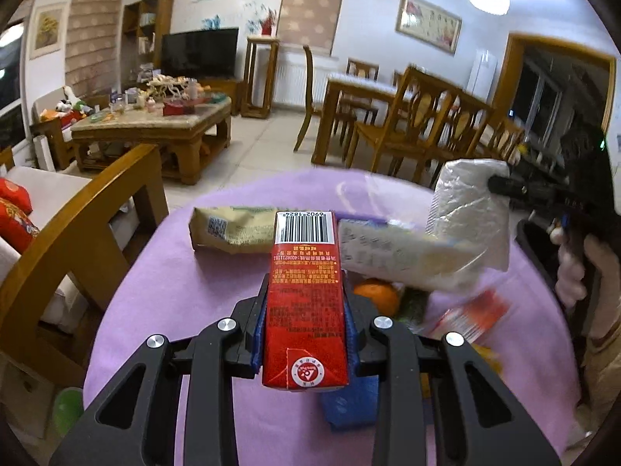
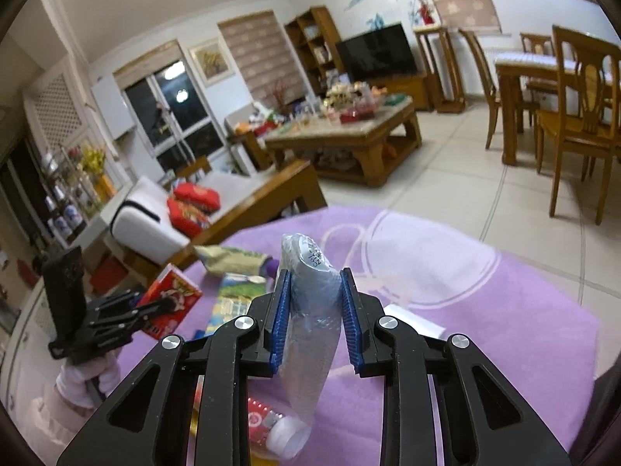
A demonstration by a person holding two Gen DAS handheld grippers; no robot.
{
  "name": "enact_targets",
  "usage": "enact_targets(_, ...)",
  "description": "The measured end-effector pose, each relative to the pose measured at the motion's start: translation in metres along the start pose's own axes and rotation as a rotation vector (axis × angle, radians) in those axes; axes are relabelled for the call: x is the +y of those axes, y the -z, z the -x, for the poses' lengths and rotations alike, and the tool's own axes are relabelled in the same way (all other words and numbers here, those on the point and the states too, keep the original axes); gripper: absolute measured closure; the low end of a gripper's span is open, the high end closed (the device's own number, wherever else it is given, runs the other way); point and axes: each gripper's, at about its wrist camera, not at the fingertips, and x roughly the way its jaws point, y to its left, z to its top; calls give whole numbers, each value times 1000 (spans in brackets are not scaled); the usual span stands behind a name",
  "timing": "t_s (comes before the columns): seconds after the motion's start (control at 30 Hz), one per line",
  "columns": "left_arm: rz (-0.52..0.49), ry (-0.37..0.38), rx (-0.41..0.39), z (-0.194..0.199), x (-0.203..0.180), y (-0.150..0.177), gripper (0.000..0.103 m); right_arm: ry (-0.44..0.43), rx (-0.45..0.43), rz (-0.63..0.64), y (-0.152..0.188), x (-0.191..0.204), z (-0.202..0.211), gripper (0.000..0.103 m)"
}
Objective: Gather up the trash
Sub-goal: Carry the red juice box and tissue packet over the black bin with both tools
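My left gripper (image 1: 306,303) is shut on a red drink carton (image 1: 304,295) with a barcode, held above the purple-covered table (image 1: 186,295). It also shows in the right wrist view (image 2: 170,299), with the left gripper (image 2: 155,306) around it. My right gripper (image 2: 314,299) is shut on a silver plastic wrapper (image 2: 310,310). In the left wrist view the wrapper (image 1: 471,206) hangs from the right gripper (image 1: 500,186) above the table's right side. On the table lie a tan snack bag (image 1: 233,229), a white printed packet (image 1: 392,256) and an orange (image 1: 376,295).
A red-and-white tube (image 2: 271,423) lies on the table under the right gripper. A wooden sofa arm (image 1: 77,225) stands left of the table. A black bin rim (image 1: 543,260) is at the right. A coffee table (image 1: 155,124) and dining chairs (image 1: 407,124) stand beyond.
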Motion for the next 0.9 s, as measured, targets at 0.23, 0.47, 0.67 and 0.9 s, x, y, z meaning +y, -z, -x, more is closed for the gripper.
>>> enact_targets(0.23,-50,47,-93,48,-49,-3,73,-29,-109,-18,8,-2,76,78)
enact_targets(0.47,-107,146,-129,56,-117,-8,73,-17,-188,-39,27,-28,161,78)
enact_targets(0.67,-177,235,-121,30,-188,-13,72,48,-248,-86,50,-79,236,78)
enact_targets(0.9,-241,371,-87,-14,-268,-18,72,170,-303,-163,84,-149,317,78)
